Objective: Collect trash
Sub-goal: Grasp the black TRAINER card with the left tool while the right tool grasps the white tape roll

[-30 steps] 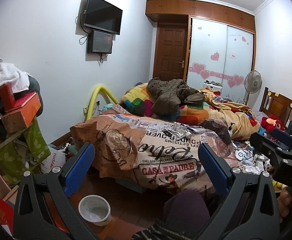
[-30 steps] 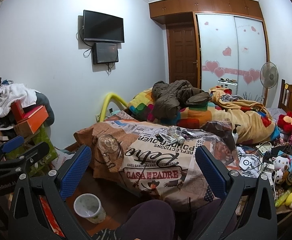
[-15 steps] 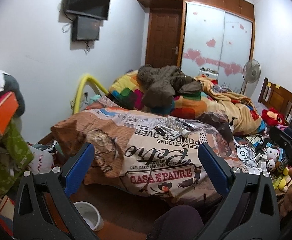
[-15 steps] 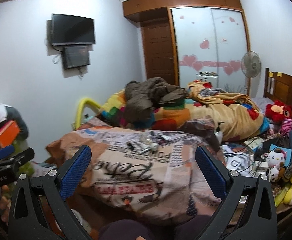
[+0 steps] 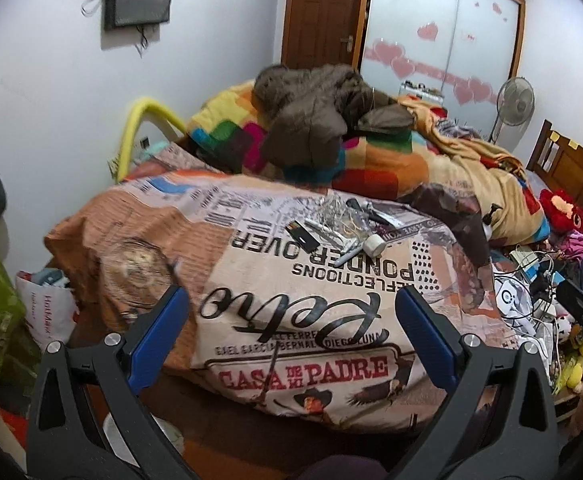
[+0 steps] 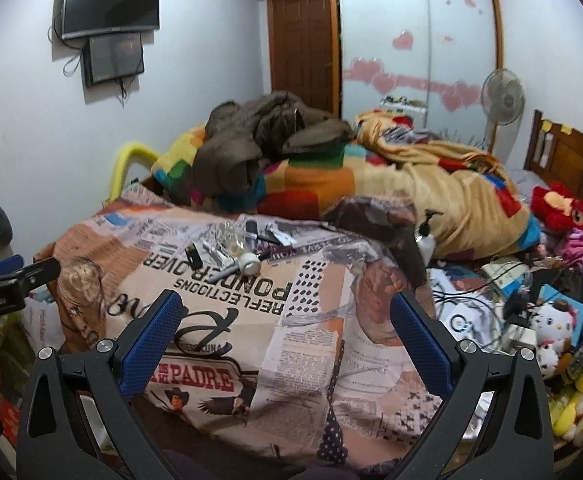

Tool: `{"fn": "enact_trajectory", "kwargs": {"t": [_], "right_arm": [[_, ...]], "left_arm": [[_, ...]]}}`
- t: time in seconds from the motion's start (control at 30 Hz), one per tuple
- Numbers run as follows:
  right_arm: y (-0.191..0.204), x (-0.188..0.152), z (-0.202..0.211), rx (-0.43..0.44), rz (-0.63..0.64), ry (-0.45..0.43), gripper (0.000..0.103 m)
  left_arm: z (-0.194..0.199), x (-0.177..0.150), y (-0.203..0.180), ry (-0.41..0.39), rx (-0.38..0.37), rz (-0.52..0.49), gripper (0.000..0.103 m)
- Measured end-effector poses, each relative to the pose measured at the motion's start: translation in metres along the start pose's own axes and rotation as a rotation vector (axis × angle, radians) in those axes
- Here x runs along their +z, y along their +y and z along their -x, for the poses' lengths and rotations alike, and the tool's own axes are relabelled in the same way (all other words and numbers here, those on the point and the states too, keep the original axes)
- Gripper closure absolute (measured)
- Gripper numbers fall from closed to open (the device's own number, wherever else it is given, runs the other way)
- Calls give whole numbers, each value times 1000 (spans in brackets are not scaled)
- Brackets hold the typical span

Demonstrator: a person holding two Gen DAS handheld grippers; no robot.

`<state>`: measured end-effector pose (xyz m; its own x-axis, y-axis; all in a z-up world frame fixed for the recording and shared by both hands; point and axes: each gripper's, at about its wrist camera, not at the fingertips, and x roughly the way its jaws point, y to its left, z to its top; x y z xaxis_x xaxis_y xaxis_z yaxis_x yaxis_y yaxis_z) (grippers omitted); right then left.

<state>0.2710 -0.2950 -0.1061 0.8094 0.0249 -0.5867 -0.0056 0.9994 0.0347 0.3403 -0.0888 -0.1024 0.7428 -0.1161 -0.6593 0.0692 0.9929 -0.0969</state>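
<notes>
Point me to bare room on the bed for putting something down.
Free: the printed quilt between the open left gripper and the litter cluster. Crowded: that cluster, the brown jacket heap behind it, and the cables and toys to the right.

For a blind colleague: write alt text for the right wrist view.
Open right tongs hover over a printed quilt on a cluttered bed, short of the litter strewn at its middle. A brown jacket lies behind; the left tongs show at left.

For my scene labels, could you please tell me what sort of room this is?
A lived-in, cluttered bedroom, most likely in a home: a bed heaped with printed quilts, a sliding-door wardrobe with heart stickers, and a wall-mounted television.
</notes>
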Motion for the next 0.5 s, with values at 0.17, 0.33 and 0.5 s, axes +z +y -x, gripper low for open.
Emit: {"fn": "enact_trajectory", "kwargs": {"t": [0.17, 0.33, 0.5], "right_arm": [[-6, 6, -46, 70, -13, 67, 0], [-9, 12, -97, 141, -42, 137, 8], [-11, 15, -149, 200, -86, 216, 21]], "left_arm": [[-57, 8, -7, 54, 1, 5, 0], [-107, 12, -9, 98, 3, -3, 0], [-158, 16, -6, 154, -9, 26, 10]]}}
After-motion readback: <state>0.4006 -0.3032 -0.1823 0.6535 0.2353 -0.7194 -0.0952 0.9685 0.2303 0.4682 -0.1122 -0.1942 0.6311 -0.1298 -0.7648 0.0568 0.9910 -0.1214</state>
